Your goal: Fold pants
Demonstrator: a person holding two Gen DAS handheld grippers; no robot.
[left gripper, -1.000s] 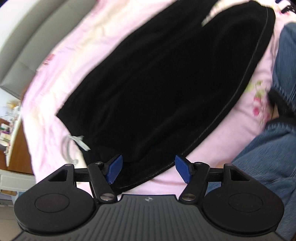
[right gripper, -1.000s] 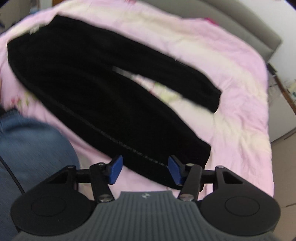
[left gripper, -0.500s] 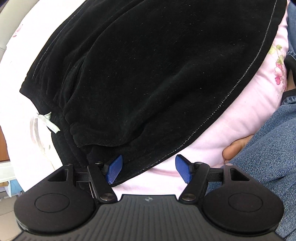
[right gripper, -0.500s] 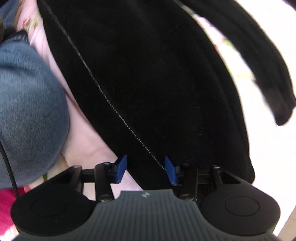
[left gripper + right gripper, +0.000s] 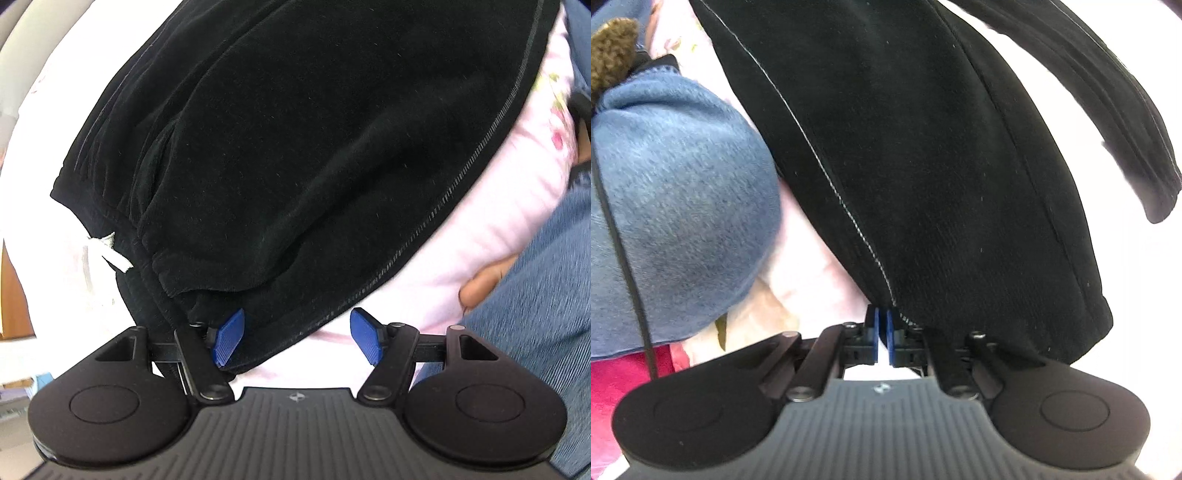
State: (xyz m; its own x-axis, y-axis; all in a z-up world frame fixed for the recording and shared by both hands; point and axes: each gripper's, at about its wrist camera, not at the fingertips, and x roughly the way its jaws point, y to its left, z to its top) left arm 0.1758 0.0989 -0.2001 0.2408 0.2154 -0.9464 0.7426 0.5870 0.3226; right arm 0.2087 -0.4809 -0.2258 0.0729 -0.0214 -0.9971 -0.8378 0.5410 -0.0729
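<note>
A: Left gripper point(image 5: 295, 339)?
B: Fingers spread wide at the waistband corner of the black pants point(image 5: 314, 147); hem edge lies between them, nothing pinched.
A: Right gripper point(image 5: 882, 334)?
B: Blue pads pressed together at the seamed edge of the pants point(image 5: 942, 166); can't tell if fabric is caught.
A: Pants where?
B: Flat on pink bedspread point(image 5: 491, 240), beside the person's jeans point(image 5: 676, 203).

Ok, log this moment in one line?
left gripper: open at waistband edge | right gripper: shut on leg seam | black pants: flat on pink bedding
</note>
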